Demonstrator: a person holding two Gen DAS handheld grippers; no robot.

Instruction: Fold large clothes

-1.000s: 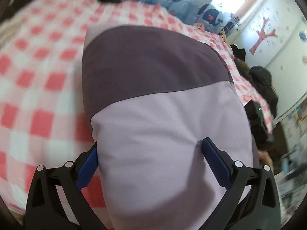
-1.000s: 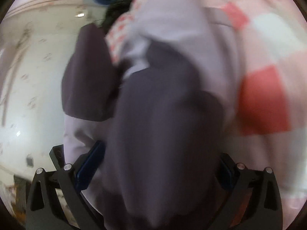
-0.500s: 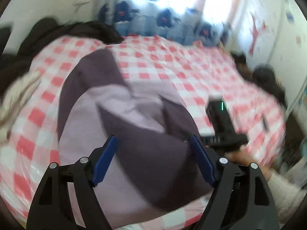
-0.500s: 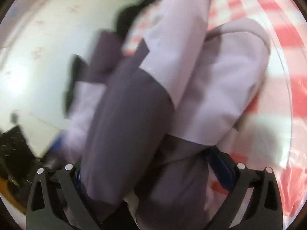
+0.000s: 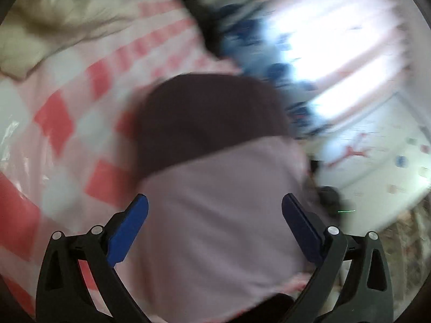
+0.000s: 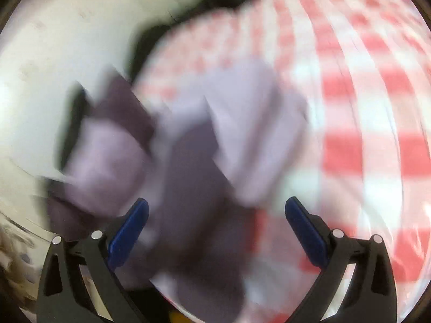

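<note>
Jaws of the left gripper (image 5: 215,212) are opening wide around the two-tone purple garment (image 5: 215,188) lying on the checked bed (image 5: 62,123); the right gripper (image 6: 216,216) likewise stands spread over it.

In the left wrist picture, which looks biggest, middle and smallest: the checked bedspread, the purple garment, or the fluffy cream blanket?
1. Checked bedspread and purple garment: about alike; the garment lies close to the camera, so I won't rank them.
2. Fluffy cream blanket: smallest, but farthest away and blurred.
</note>
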